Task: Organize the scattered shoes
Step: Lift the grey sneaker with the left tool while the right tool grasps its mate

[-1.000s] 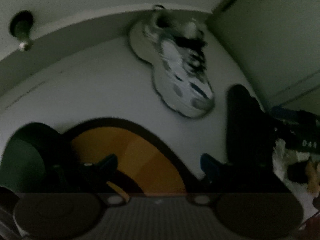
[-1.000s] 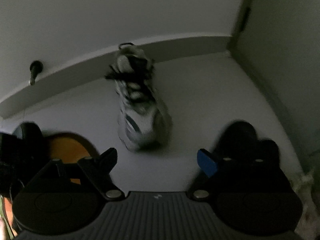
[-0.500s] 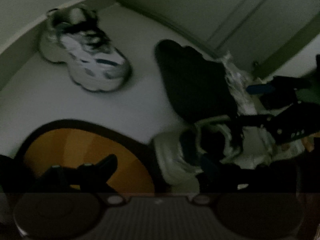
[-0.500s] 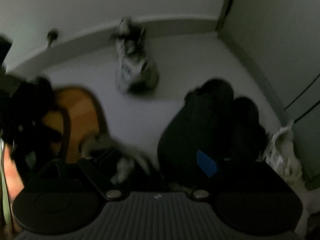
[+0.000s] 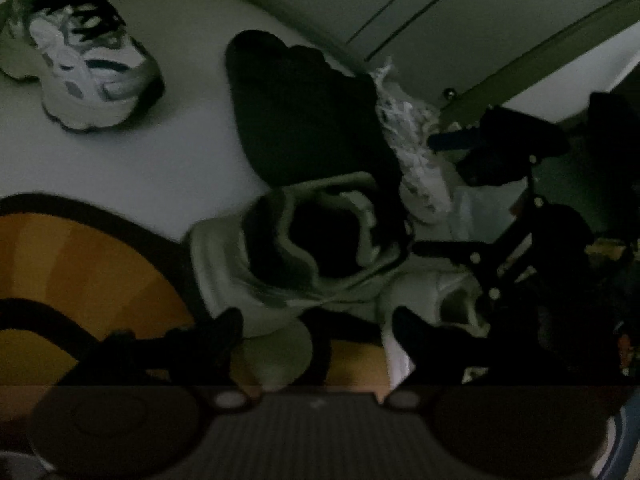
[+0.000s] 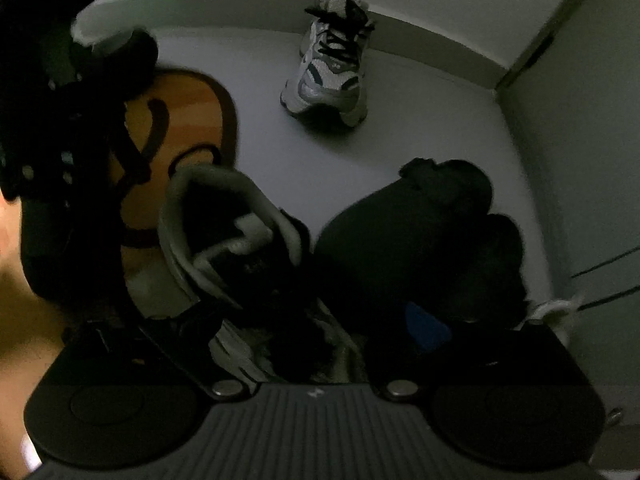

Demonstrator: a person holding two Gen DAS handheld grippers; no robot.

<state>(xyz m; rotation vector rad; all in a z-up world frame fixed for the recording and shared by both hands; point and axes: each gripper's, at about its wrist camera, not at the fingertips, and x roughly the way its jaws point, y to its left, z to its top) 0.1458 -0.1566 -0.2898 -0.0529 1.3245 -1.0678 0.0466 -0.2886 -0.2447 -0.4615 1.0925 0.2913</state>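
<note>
Down on the pale floor point(image 6: 420, 120), right in front of us, sits a grey shoe point(image 5: 304, 248) with its dark opening facing up. Its heel end rests on the curved edge of the orange mat point(image 5: 80, 264). Our left gripper point(image 5: 316, 328) hangs over that shoe, and its jaws are closing. The shoe's heel shows between the two dark fingers, but we cannot tell if the pads touch it.

Our right gripper point(image 6: 316, 320) hangs over the same shoe from the other side. Its jaws are opening wide and do not pinch anything. The blue pad point(image 6: 426, 330) on one finger is easy to see.

Just beside the grey shoe lies a pair of black slippers point(image 6: 420, 232), side by side on the floor. A white fluffy thing point(image 5: 412, 148) lies at their far side, close to the door.

Well apart from all this, a white sneaker point(image 6: 332, 64) with black laces stands upright. Its heel is against the baseboard point(image 6: 240, 12) at the far edge of the floor.
</note>
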